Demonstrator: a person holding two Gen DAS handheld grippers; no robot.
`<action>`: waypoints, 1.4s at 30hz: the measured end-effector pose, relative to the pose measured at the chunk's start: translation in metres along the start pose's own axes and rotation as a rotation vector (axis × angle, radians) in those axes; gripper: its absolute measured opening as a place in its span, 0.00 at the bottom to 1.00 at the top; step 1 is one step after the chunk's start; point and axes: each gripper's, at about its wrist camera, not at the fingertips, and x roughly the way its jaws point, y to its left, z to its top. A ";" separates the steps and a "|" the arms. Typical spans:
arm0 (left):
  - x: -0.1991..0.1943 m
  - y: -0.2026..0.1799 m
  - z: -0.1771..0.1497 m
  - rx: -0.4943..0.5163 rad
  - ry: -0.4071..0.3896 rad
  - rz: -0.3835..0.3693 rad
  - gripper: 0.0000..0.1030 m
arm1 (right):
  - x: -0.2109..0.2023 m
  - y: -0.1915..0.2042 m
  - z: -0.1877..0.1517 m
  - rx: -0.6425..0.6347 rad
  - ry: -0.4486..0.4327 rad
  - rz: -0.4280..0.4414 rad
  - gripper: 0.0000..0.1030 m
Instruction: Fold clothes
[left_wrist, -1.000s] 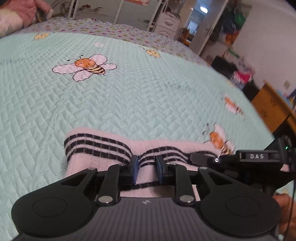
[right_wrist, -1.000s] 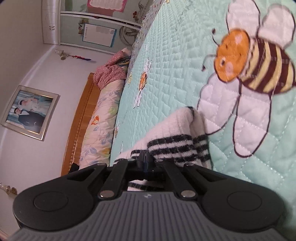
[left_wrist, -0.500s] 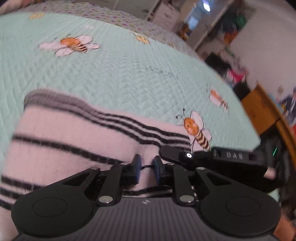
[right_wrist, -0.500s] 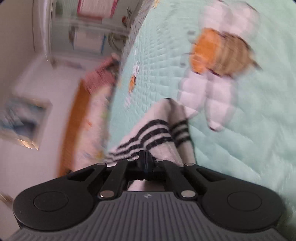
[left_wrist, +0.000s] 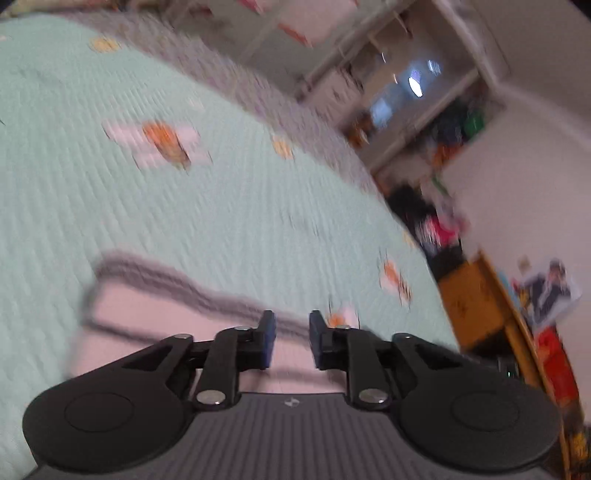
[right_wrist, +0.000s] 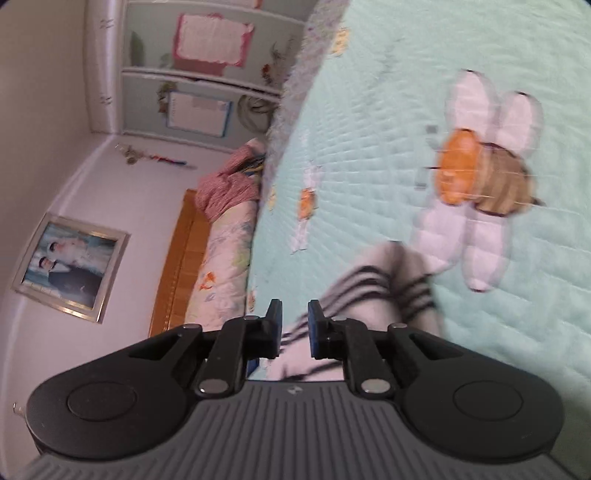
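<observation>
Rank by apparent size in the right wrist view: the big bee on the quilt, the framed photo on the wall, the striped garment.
1. Bee, largest.
2. Striped garment and framed photo look about alike; the claw hides part of the garment, and the blur leaves this unsure.

bed with mint quilted bedspread (left_wrist: 155, 206), printed with bees; one large bee motif (right_wrist: 480, 177) at right in the right wrist view. far edge of the bedspread: pale floral border (left_wrist: 236, 77). left in the right wrist view: wooden headboard (right_wrist: 177, 266), floral pillow (right_wrist: 221, 266), pink knitted cloth (right_wrist: 229, 184), framed photograph (right_wrist: 70, 266) on the wall. right in the left wrist view: orange wooden cabinet (left_wrist: 476, 295), blurred.
</observation>
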 end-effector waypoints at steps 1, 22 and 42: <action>0.005 0.001 -0.001 0.016 0.013 0.017 0.25 | 0.006 0.005 0.001 -0.007 0.015 0.006 0.16; -0.018 0.065 0.015 -0.190 -0.126 0.002 0.40 | 0.023 0.014 -0.003 -0.012 0.065 0.020 0.05; -0.050 0.115 0.007 -0.426 -0.145 -0.012 0.21 | 0.018 -0.010 -0.014 -0.005 0.074 0.064 0.17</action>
